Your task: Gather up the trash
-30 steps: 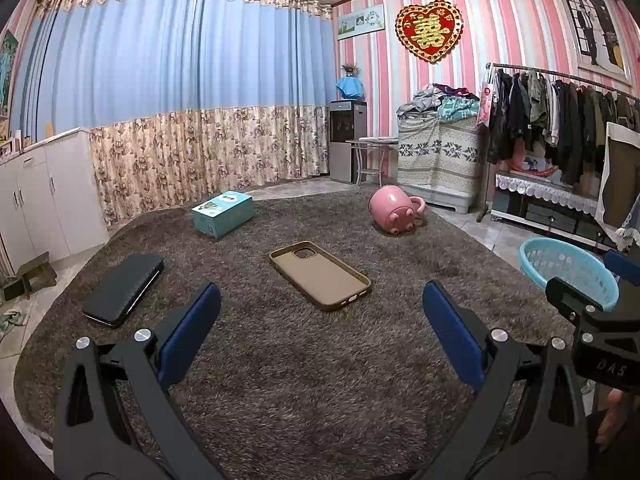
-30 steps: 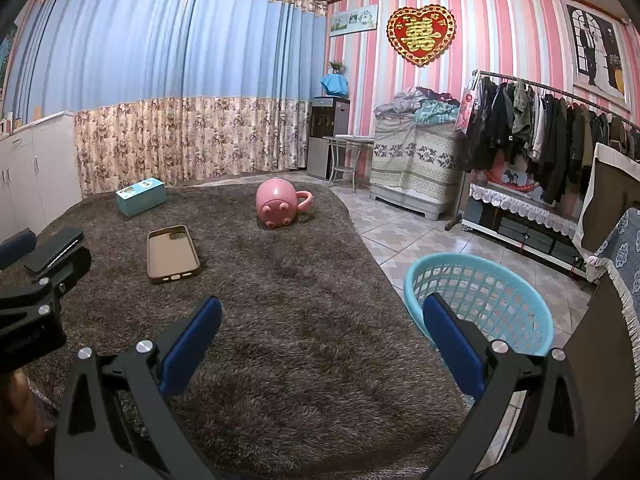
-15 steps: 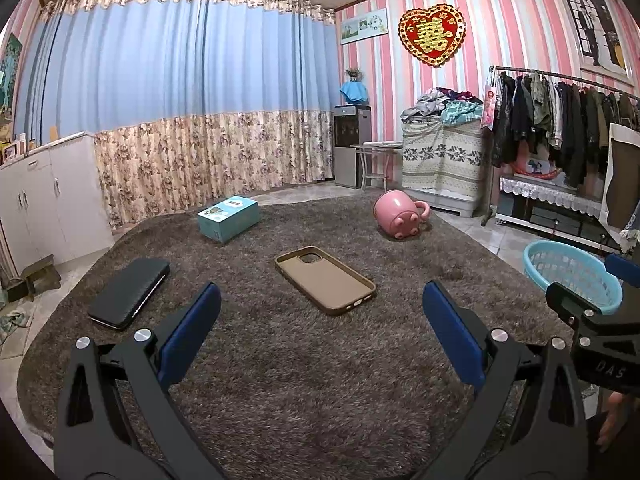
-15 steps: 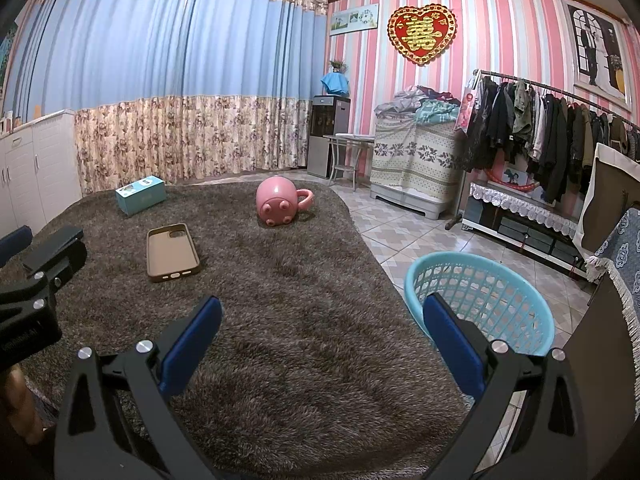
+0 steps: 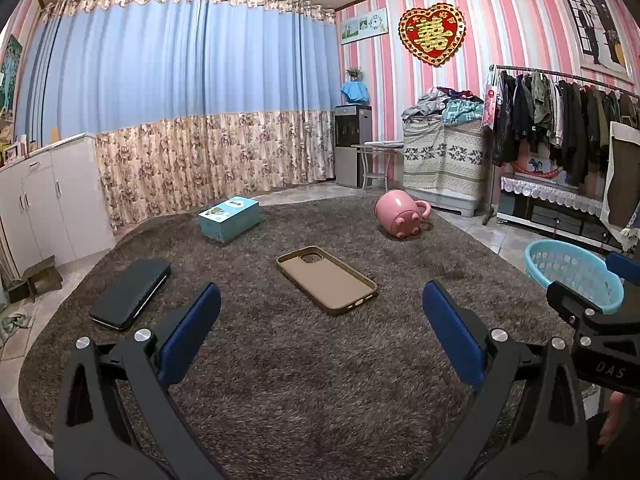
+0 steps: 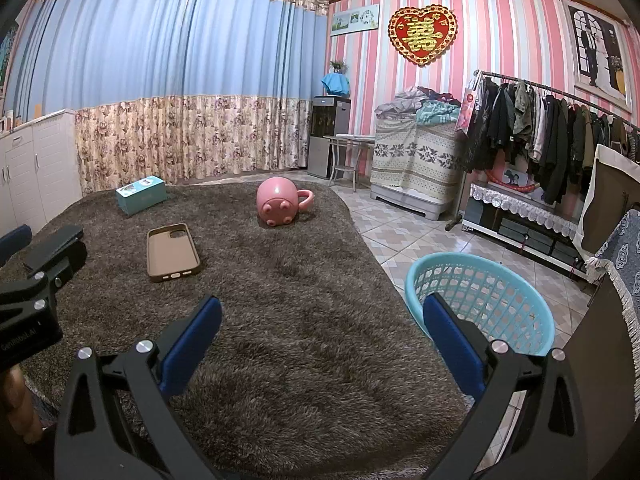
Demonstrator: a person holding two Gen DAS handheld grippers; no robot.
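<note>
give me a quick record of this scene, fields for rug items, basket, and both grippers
surface: brown shag rug over tiled floor
phone case: tan, lying open side up near the rug's middle
black case: flat at the rug's left edge
teal box: far side of the rug, near the curtains
pink mug: tipped on its side, handle pointing right
basket: light blue, at the rug's right edge, nothing visible inside
left gripper: open, holding nothing, above the rug
right gripper: open, holding nothing, beside the basket

Grey-brown shag rug (image 5: 320, 380); on it a tan phone case (image 5: 326, 280), pink mug (image 5: 398, 214), teal box (image 5: 229, 218); beside it, a turquoise basket (image 6: 480, 300).
</note>
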